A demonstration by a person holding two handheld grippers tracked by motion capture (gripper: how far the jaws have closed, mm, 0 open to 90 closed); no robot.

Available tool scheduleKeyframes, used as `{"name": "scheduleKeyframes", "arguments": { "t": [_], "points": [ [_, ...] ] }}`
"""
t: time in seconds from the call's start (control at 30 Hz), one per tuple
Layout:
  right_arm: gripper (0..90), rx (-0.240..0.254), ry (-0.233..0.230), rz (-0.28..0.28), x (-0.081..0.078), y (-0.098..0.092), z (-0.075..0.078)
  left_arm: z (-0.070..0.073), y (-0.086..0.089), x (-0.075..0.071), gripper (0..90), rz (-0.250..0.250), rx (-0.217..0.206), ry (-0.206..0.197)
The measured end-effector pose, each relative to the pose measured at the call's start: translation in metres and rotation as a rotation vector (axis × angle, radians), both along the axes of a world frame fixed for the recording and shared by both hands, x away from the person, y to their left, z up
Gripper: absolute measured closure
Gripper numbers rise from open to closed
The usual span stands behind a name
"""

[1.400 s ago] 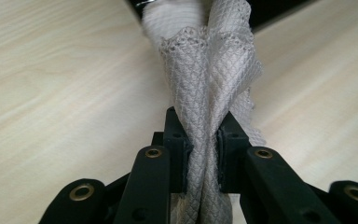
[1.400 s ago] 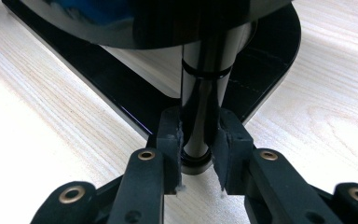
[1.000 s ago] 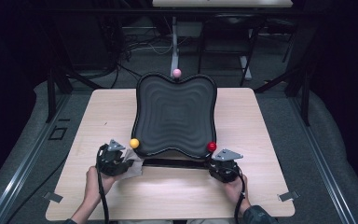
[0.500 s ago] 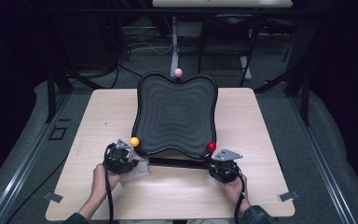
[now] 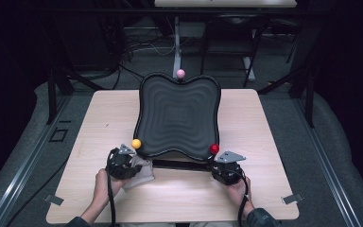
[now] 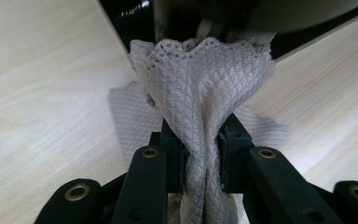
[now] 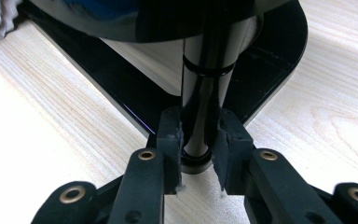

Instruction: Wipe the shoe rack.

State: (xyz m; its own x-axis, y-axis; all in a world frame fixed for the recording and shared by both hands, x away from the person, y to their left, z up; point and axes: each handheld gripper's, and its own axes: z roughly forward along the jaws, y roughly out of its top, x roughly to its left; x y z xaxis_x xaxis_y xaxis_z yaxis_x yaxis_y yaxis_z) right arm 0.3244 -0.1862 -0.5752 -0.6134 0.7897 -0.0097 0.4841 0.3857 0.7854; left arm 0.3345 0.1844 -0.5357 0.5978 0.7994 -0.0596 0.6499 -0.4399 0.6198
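1. Left gripper [image 5: 123, 163], at seven o'clock on the table [image 5: 283, 142], pinches a bunched grey cloth [image 6: 200, 107] against the black wavy tray [image 5: 177, 118].
2. Right gripper [image 7: 198, 140], at five o'clock, clamps the tray's stand post [image 7: 205, 93].

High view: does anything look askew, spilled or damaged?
Nothing stands out. The black wavy tray sits square on the table; the left tongs pinch a bunched cloth, the right tongs clamp a stand post.
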Motion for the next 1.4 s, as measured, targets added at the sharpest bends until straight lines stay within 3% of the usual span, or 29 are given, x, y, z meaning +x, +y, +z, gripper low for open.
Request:
{"name": "scheduleKeyframes", "arguments": {
  "t": [0.1, 0.23, 0.57, 0.7, 0.8, 0.93, 1.1, 1.2, 1.4],
  "points": [
    [74.0, 0.002, 0.001, 0.002, 0.0, 0.0, 0.0, 0.004, -0.001, -0.004, 75.7, -0.004, 0.004, -0.032],
    [74.0, -0.001, 0.0, -0.001, 0.0, 0.0, 0.0, 0.001, -0.001, -0.001, 75.7, 0.012, 0.005, -0.039],
    [74.0, 0.003, 0.002, 0.001, 0.0, 0.0, 0.0, -0.014, 0.002, 0.012, 75.6, 0.02, 0.007, 0.006],
    [74.0, 0.004, 0.003, 0.002, 0.001, 0.0, 0.0, -0.025, 0.0, 0.014, 75.8, 0.005, 0.049, 0.038],
    [74.0, 0.005, 0.007, 0.0, 0.0, 0.0, 0.0, -0.027, -0.001, 0.013, 75.9, 0.006, 0.057, 0.041],
    [74.0, 0.006, 0.005, 0.001, 0.0, 0.0, 0.0, -0.023, -0.002, 0.005, 75.9, 0.018, 0.045, 0.007],
    [74.0, 0.003, 0.004, 0.0, 0.001, 0.0, 0.0, -0.017, -0.007, -0.01, 75.9, 0.028, 0.021, -0.066],
    [73.9, 0.005, 0.005, -0.001, 0.0, 0.0, 0.0, -0.017, -0.01, -0.013, 75.8, 0.056, -0.012, -0.074],
    [73.9, 0.002, 0.004, -0.002, 0.0, 0.0, 0.0, -0.026, -0.019, -0.014, 75.8, 0.119, -0.025, -0.1]
  ]
}}
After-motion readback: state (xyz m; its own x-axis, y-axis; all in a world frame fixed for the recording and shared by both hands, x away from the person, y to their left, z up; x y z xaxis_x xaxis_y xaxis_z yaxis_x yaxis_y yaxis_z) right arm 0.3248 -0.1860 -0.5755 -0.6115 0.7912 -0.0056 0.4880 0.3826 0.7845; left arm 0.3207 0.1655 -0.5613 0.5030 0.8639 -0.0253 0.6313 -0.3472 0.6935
